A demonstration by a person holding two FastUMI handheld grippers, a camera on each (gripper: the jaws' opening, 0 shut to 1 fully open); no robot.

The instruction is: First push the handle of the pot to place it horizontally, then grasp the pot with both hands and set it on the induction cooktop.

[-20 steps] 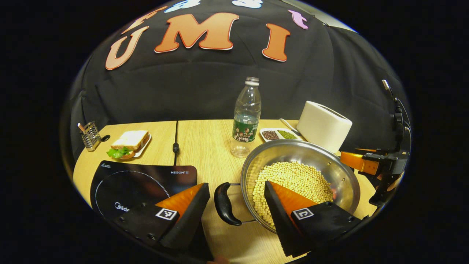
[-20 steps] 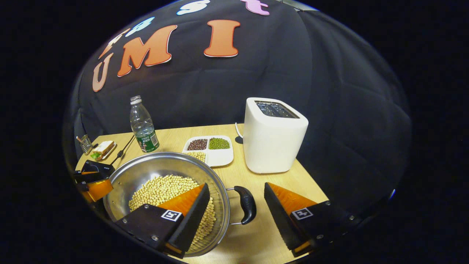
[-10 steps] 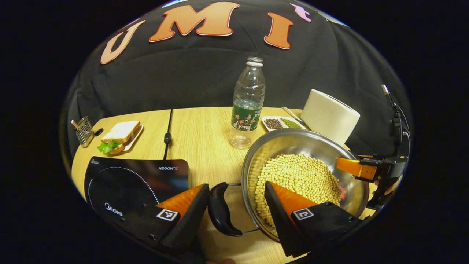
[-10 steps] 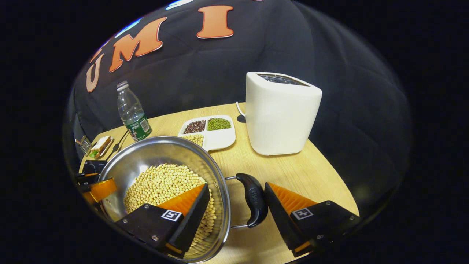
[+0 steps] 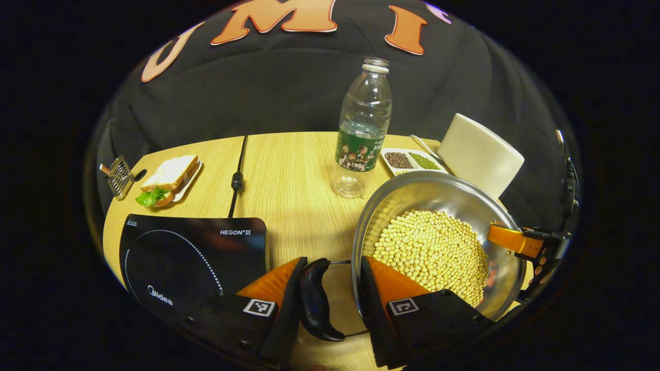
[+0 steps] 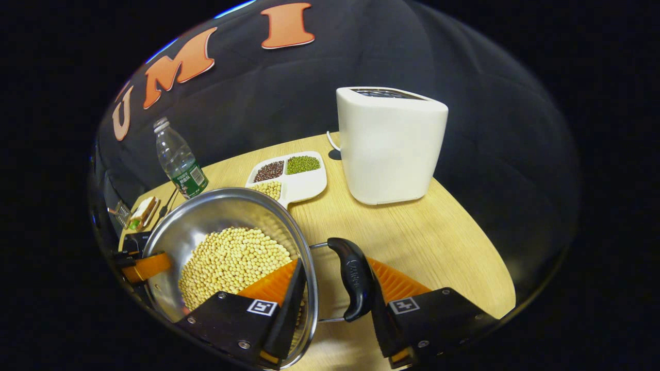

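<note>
A steel pot (image 5: 428,190) holding soybeans (image 5: 433,247) rests on the wooden table, to the right of the black induction cooktop (image 5: 191,252). My left gripper (image 5: 332,260) is shut on the pot: one finger presses the outside of the black left handle (image 5: 315,299), the other stands inside the rim. In the right gripper view, the right gripper (image 6: 335,263) clamps the pot (image 6: 216,211) the same way, with its black right handle (image 6: 353,278) against the outer finger. Both handles lie level. Each gripper also appears across the pot, the right gripper (image 5: 521,242) and the left gripper (image 6: 147,265).
Behind the pot stand a plastic bottle (image 5: 361,134), a divided dish of beans (image 5: 410,159) and a white toaster (image 5: 479,154). A sandwich plate (image 5: 167,178) and a wire rack (image 5: 119,175) sit at the far left. A black cable (image 5: 237,180) runs back from the cooktop.
Both grippers went from wide open to closed around the pot's two handles and rim. Both cameras moved in closer to the pot.
</note>
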